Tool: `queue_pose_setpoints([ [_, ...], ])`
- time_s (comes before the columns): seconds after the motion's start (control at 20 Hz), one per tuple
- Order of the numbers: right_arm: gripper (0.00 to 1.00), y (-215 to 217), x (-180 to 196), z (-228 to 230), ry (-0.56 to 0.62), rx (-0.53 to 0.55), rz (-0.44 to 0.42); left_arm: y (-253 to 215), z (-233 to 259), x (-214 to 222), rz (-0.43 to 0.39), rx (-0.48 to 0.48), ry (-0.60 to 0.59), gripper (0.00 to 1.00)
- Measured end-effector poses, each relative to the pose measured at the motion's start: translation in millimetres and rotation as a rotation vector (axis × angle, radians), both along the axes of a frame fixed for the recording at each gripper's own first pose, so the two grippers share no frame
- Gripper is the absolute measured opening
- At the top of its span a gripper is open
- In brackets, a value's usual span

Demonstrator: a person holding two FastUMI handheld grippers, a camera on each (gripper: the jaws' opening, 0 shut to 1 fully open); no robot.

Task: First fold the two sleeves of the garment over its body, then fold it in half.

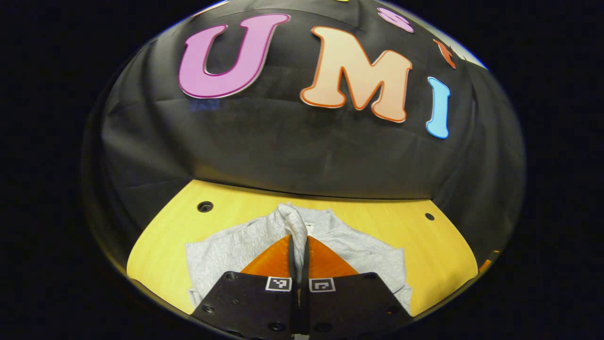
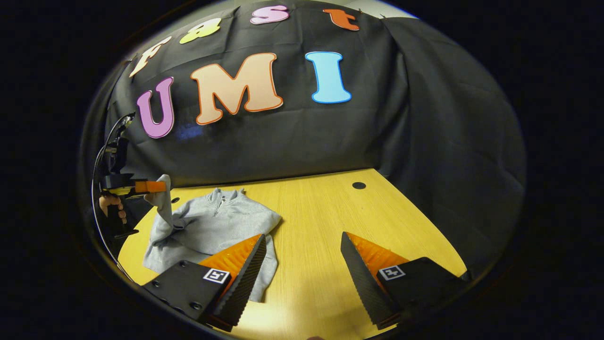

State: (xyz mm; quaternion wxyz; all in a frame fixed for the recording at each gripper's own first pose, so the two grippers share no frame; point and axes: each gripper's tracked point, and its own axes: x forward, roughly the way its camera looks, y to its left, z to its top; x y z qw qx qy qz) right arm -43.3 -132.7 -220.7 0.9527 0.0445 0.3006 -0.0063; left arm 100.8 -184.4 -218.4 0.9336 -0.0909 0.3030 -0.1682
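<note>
Garment first: the light grey sweatshirt with a short zip collar (image 2: 222,222) lies on the wooden table, in the lower left of the right gripper view, its body mostly flat and one sleeve (image 2: 163,198) lifted up at the far left of the frame. The left gripper (image 1: 298,245) is clenched on this sleeve; in the left gripper view its two orange fingers meet at the lower centre with a ridge of grey cloth pinched between them. In the right gripper view this gripper appears at the left edge, with a hand (image 2: 112,204) on its handle.

I judge that the sleeve fold is in hand. To do it well, the sleeve should travel across the chest, stay low, and be let go only when it lies flat, so that no cloth bunches.

The right gripper (image 2: 303,245) is released, fingers wide apart above bare wood at the lower centre, holding nothing. It could press the body down.

The yellow wooden table (image 2: 330,212) has small dark round holes (image 2: 358,185). Black cloth (image 2: 424,118) closes the booth behind.
</note>
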Motion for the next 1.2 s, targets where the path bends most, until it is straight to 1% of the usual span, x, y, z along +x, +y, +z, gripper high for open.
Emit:
queue_pose_setpoints([
  [0.25, 0.98, -27.2, -14.7, -4.5, 0.008, 0.003, -0.04, -62.6, -4.1, -10.6, -0.098, -0.005, 0.012, 0.0],
  [0.3, 0.95, -30.9, -17.0, -5.6, 0.012, 0.007, -0.047, -73.2, -6.5, -13.9, -0.114, 0.001, 0.018, 0.0],
  [0.35, 0.98, -34.8, -18.8, -6.3, 0.013, 0.009, -0.052, -82.5, -11.6, -15.5, -0.13, 0.01, 0.025, 0.0],
  [0.4, 0.98, -39.0, -21.1, -6.4, 0.012, 0.009, -0.058, -91.2, -15.5, -18.7, -0.142, 0.02, 0.034, 0.0],
  [0.7, 0.98, -52.8, -32.9, -17.6, 0.033, 0.037, -0.089, -125.5, -40.7, -34.0, -0.186, 0.057, 0.093, 0.0],
  [0.85, 0.98, -52.5, -39.5, -21.6, 0.044, 0.048, -0.086, -135.6, -52.5, -42.0, -0.21, 0.076, 0.115, 0.0],
  [0.9, 0.95, -52.7, -41.0, -22.2, 0.045, 0.043, -0.08, -139.1, -55.8, -44.5, -0.222, 0.082, 0.117, 0.0],
  [0.95, 0.98, -51.3, -41.6, -22.3, 0.048, 0.038, -0.073, -141.7, -58.4, -47.1, -0.237, 0.083, 0.119, 0.01],
  [1.0, 0.98, -49.6, -41.8, -21.7, 0.048, 0.037, -0.066, -144.1, -61.4, -50.4, -0.248, 0.08, 0.122, 0.05],
  [1.05, 0.95, -46.4, -41.5, -21.9, 0.05, 0.038, -0.059, -146.1, -61.2, -53.7, -0.257, 0.074, 0.121, 0.1],
  [1.1, 0.98, -42.8, -40.3, -21.6, 0.051, 0.04, -0.051, -145.3, -58.4, -52.8, -0.259, 0.074, 0.109, 0.24],
  [1.15, 0.98, -38.6, -38.2, -21.4, 0.052, 0.042, -0.043, -142.9, -54.8, -52.8, -0.262, 0.072, 0.097, 0.29],
  [1.2, 0.98, -33.4, -35.3, -20.9, 0.051, 0.045, -0.033, -140.4, -50.0, -54.7, -0.264, 0.066, 0.09, 0.44],
])
